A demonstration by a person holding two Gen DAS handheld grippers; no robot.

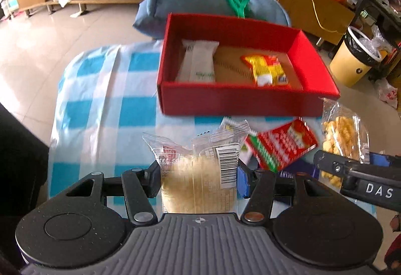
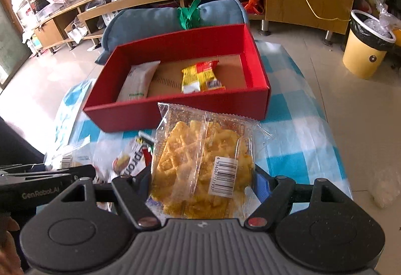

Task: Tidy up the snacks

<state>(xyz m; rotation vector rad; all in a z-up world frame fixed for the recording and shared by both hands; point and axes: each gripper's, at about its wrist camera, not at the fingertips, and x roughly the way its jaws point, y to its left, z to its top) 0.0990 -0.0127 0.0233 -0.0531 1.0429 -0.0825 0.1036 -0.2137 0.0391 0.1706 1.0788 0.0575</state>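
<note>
Box (image 1: 240,99) lies straight ahead of both claws, long axis crosswise; left claw (image 1: 198,179) grasps a pale packet (image 1: 198,174), right claw (image 2: 203,182) a yellow crisp packet (image 2: 200,162).

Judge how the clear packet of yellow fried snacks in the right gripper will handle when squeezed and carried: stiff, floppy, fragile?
The packet of yellow fried snacks is thin clear film, so probably floppy and slippery. Its contents look brittle, so the right gripper squeezing harder would likely crush them. It looks light.
</note>
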